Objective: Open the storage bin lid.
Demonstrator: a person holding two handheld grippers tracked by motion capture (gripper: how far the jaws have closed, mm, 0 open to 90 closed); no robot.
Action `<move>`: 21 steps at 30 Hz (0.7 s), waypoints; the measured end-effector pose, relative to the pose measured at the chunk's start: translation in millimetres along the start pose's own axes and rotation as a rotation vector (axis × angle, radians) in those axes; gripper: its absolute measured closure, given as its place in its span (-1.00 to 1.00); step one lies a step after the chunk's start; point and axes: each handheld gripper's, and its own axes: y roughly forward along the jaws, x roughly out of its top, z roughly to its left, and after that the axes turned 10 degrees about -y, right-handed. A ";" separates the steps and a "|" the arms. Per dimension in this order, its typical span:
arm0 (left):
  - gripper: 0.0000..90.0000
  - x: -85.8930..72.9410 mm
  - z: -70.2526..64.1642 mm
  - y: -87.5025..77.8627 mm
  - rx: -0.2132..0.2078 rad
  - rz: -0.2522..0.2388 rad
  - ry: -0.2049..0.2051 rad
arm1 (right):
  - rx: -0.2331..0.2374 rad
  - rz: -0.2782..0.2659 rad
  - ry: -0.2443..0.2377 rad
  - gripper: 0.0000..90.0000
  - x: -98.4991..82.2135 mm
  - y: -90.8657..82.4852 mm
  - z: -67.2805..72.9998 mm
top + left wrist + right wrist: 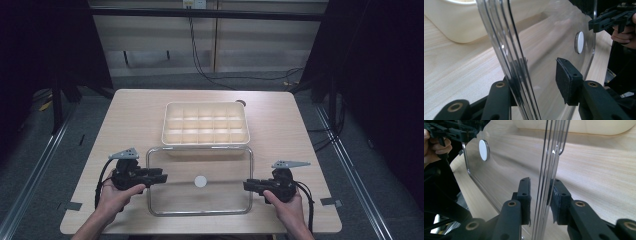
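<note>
Clear plastic is what both claws are set on: a transparent lid with rounded corners and a white disc at its middle, seen lying across the near part of the worktop. Nearest, the left hand and the right hand are seen at the near edge, each wrapped round its tool.

The left claw is placed at the lid's left rim. In the left gripper view its jaws are parted – one pad is laid against the ribbed rim while the other pad is held clear of it, so nothing is clamped on that side. The right claw is placed at the opposite rim, and in the right gripper view its jaws are drawn in narrow with the rim between the two pads, so the lid is gripped there. Whether the lid is resting flat or is raised slightly cannot be told.

Just beyond the lid's far edge a cream compartment box is seen, uncovered, its cells apparently empty.

The step in hand is judged to be the taking-up of the lid by both ends – the covering of the box is not yet begun. For the next move the left jaws would need to be closed on the rim, after which the lid could be lifted level, carried forward and lined up squarely over the box's rim before being lowered.
</note>
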 end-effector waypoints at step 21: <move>0.05 -2.5 2.2 15.5 0.056 0.027 0.002 | -0.060 -0.006 -0.063 0.48 5.1 5.1 -3.5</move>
